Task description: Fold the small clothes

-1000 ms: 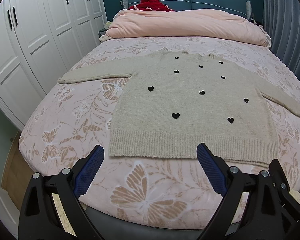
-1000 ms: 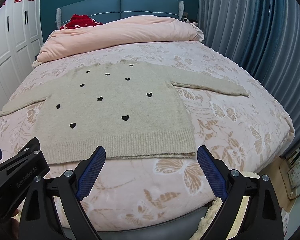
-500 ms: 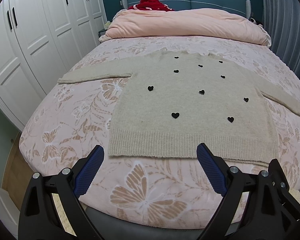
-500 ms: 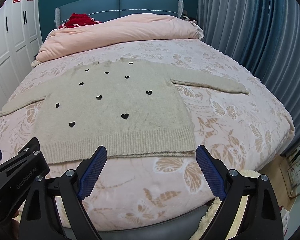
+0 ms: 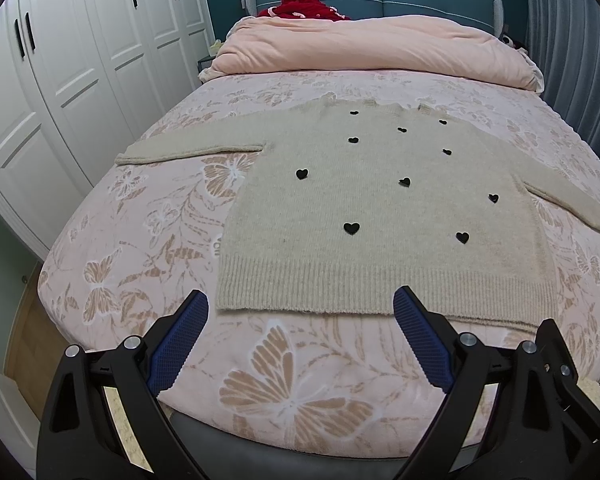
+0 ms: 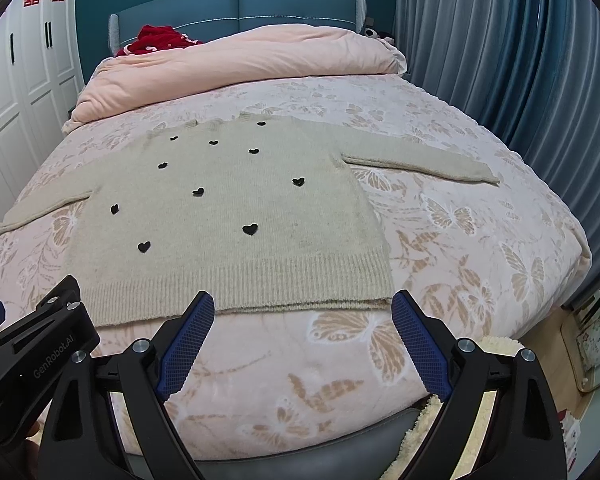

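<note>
lying flat: one beige sweater (image 5: 380, 216), two wide-apart, empty hand-held grippers, left (image 5: 300, 340), right (image 6: 300, 340).

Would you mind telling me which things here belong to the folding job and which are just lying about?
Part of the job:
- beige sweater, spread flat on the bed
- left gripper, open
- right gripper, open

Just lying about:
- pink duvet
- red garment by the headboard
- white wardrobe
- blue curtain
</note>
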Tool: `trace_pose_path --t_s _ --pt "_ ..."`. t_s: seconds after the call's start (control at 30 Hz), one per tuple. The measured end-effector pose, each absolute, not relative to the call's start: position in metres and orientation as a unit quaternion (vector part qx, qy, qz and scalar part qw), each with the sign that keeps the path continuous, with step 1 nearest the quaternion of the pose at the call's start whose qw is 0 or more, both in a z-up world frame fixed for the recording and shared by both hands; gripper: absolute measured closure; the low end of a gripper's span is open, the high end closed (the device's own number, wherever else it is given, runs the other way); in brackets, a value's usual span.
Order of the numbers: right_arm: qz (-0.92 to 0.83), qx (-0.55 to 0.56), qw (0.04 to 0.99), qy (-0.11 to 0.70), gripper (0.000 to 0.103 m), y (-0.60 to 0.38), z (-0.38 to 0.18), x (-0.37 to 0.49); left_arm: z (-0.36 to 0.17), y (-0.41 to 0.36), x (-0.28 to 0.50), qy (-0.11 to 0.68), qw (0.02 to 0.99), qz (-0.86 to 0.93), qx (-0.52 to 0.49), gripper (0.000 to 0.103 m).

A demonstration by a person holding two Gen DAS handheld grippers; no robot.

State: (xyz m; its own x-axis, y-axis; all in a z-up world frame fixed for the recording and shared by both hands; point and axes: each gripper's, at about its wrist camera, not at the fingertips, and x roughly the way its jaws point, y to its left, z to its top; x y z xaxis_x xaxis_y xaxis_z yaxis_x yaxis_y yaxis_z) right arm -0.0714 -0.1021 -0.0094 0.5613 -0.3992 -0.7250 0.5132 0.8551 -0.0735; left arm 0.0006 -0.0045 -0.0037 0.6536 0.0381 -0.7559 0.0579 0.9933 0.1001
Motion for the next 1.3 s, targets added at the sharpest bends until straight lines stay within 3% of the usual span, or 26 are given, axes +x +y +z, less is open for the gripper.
trace_pose_path --t_s 0.7,0.87,0.97,1.07,1.2,1.3 --pt "-0.248 0.087 0.865 0.427 0.013 -0.114 -0.044 -0.051 -0.037 -0.01 0.018 0.453 0.889 0.0 0.062 0.011" --pt "-0.191 0.078 0.877 0.434 0.013 -0.141 -0.057 -0.026 -0.052 -0.018 0.046 0.475 0.878 -0.023 0.056 0.006" --pt "-0.192 0.098 0.888 0.407 0.013 -0.2 -0.054 -0.009 -0.056 -0.017 0.067 0.49 0.87 -0.039 0.024 0.005" --pt "-0.214 0.191 0.877 0.385 0.013 -0.311 -0.061 0.01 -0.061 -0.012 0.088 0.497 0.866 -0.041 -0.003 0.005" --pt "-0.305 0.328 0.828 0.339 0.013 -0.473 -0.084 0.019 -0.065 -0.005 0.112 0.493 0.869 -0.033 -0.031 0.005" --pt "-0.38 0.353 0.788 0.331 0.016 -0.561 -0.1 0.025 -0.07 0.001 0.128 0.494 0.867 -0.031 -0.06 0.005"
